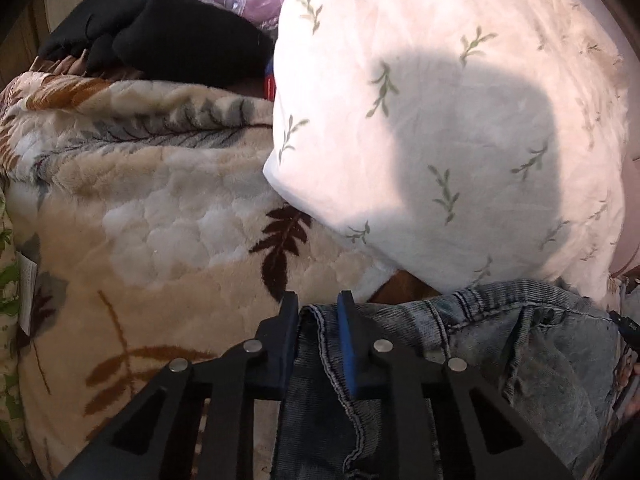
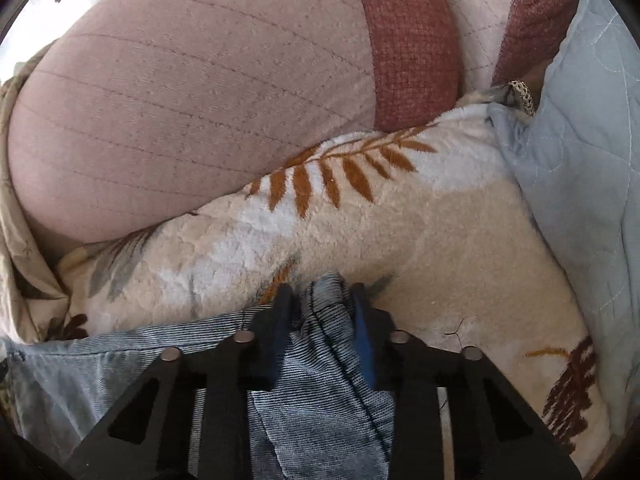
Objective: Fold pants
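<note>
The pants are faded blue jeans, lying over a cream fleece blanket with a leaf print. In the left wrist view my left gripper is shut on a seamed edge of the jeans, with denim bunched between the blue-padded fingers. The jeans stretch off to the right, where the tip of the other gripper shows. In the right wrist view my right gripper is shut on a bunched fold of the jeans, and the denim runs off to the left over the blanket.
A white pillow with green sprigs lies ahead of the left gripper, with black clothing behind. A pink quilted cushion, a red-brown cushion and a pale blue quilt lie ahead of the right gripper.
</note>
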`<state>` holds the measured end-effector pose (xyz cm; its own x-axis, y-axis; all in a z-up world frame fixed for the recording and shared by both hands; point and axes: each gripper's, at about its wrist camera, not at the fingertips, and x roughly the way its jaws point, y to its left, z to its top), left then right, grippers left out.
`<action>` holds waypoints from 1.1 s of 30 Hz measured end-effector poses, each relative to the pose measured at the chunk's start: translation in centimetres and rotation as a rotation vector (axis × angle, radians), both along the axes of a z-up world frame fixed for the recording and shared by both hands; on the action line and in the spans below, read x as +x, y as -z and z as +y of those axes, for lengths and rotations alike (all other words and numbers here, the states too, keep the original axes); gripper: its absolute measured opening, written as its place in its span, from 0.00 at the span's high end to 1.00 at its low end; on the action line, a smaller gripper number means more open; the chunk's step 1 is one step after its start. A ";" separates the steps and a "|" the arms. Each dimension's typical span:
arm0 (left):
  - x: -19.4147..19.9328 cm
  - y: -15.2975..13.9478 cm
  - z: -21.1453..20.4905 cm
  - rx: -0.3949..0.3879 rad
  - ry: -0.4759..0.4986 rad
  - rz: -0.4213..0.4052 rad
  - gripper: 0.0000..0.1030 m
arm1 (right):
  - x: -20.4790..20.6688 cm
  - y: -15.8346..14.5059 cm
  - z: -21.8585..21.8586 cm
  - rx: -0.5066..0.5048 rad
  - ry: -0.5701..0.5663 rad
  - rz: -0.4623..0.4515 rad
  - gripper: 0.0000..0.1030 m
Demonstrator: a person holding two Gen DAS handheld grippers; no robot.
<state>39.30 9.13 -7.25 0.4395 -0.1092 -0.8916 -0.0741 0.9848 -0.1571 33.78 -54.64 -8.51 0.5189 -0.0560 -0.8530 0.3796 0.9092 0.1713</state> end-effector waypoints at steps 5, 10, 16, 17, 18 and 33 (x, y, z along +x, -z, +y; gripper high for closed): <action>-1.5 -2.2 1.3 -0.094 0.005 -0.017 0.77 | -0.7 -0.6 1.2 -0.031 -0.002 -0.009 0.79; -2.4 -1.7 0.8 -0.099 0.004 0.013 0.47 | -1.1 -0.4 1.0 -0.010 0.012 -0.012 0.79; -2.7 -0.4 -1.0 -0.077 0.019 0.019 0.52 | -0.3 0.4 0.6 0.002 0.004 -0.007 0.76; -2.7 -0.3 -1.3 -0.095 0.023 0.020 0.73 | 0.0 0.5 0.4 0.000 0.004 -0.007 0.76; -2.7 -0.2 -1.4 -0.119 0.031 0.025 0.82 | 0.0 0.5 0.4 -0.009 0.000 -0.008 0.75; -6.7 -8.3 0.7 -0.196 0.068 -0.142 0.96 | -4.0 -4.1 2.5 -0.025 0.008 -0.132 0.82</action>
